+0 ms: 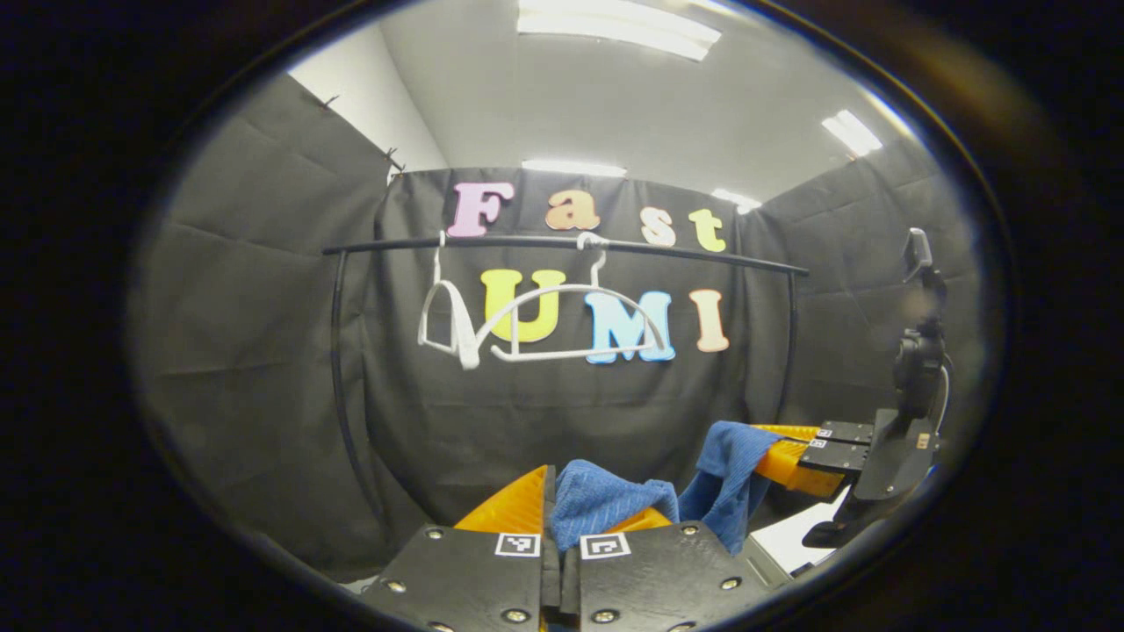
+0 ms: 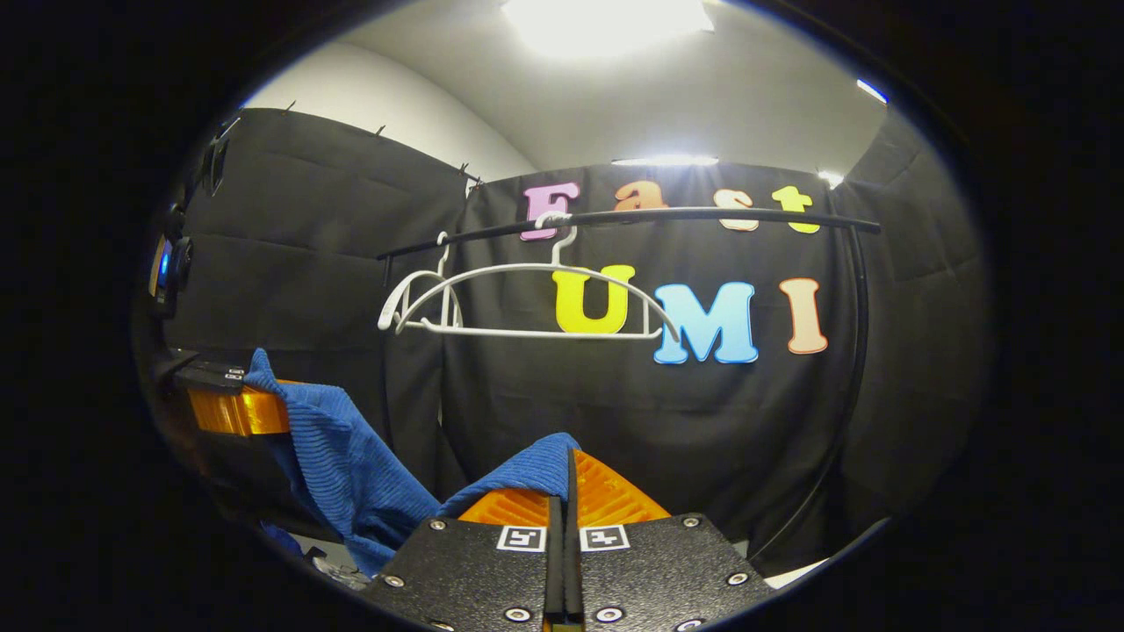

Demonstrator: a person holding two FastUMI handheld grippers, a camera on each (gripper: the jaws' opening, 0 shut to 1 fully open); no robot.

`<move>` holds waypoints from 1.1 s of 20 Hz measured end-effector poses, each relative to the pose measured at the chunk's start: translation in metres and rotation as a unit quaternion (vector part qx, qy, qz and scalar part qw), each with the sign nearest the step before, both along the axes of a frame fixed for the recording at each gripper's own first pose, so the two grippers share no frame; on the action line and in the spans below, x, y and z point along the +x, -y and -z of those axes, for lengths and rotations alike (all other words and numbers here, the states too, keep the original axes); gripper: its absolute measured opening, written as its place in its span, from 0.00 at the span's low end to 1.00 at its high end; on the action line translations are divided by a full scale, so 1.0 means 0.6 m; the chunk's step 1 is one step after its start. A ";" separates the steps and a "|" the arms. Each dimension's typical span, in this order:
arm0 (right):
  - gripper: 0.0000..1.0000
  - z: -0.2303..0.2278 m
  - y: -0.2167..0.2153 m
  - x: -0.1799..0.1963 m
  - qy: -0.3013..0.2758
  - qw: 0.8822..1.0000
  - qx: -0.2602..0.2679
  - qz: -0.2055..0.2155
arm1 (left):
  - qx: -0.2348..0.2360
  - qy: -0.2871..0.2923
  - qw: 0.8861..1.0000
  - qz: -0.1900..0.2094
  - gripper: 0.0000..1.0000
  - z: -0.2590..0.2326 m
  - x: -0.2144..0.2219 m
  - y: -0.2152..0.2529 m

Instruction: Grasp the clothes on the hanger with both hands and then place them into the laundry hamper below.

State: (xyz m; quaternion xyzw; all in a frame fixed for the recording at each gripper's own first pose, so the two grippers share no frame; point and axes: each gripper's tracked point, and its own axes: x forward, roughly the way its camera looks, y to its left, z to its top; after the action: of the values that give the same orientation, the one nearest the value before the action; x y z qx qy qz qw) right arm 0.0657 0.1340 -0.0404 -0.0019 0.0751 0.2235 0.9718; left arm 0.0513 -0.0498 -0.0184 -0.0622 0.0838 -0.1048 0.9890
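A blue knitted garment (image 1: 606, 500) is stretched between my two grippers, below the rail. My left gripper (image 1: 555, 491) is shut on one end of it, the cloth bunched between its fingers. In the left gripper view the right gripper (image 1: 777, 455) holds the other end (image 1: 729, 474) at the right. In the right gripper view my right gripper (image 2: 569, 481) is shut on a fold of the blue garment (image 2: 351, 474), which sags over to the left gripper (image 2: 263, 408) at the left. Two bare white hangers (image 1: 571, 329) (image 2: 527, 303) hang on the black rail (image 1: 562, 243).
The rail's black uprights (image 1: 338, 386) (image 2: 847, 395) stand close in front of the cloth wall. A tracker mast (image 1: 918, 351) rises from the right gripper. A pale surface (image 1: 790, 537) shows low at the right, below the garment.
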 end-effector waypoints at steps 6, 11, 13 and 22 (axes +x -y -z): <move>0.00 0.099 -0.027 -0.033 -0.059 0.998 -0.013 -0.018 | 0.001 -0.054 0.998 0.011 0.02 0.105 -0.008 0.022; 0.00 0.180 -0.023 -0.061 -0.112 0.993 -0.024 -0.010 | 0.000 -0.098 0.995 -0.004 0.02 0.190 -0.043 0.012; 0.00 0.213 -0.020 -0.073 -0.132 0.991 -0.027 -0.005 | 0.000 -0.116 0.993 -0.009 0.03 0.224 -0.049 0.009; 0.00 0.361 -0.033 -0.106 -0.219 0.973 -0.067 -0.016 | 0.021 -0.220 0.975 -0.012 0.02 0.430 -0.105 0.007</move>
State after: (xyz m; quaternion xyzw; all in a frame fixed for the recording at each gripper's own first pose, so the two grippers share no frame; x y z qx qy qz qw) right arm 0.0022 0.1537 -0.2569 -0.0187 0.3010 0.2283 0.9257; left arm -0.0119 -0.0541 -0.2766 -0.0642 0.3012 -0.0750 0.9484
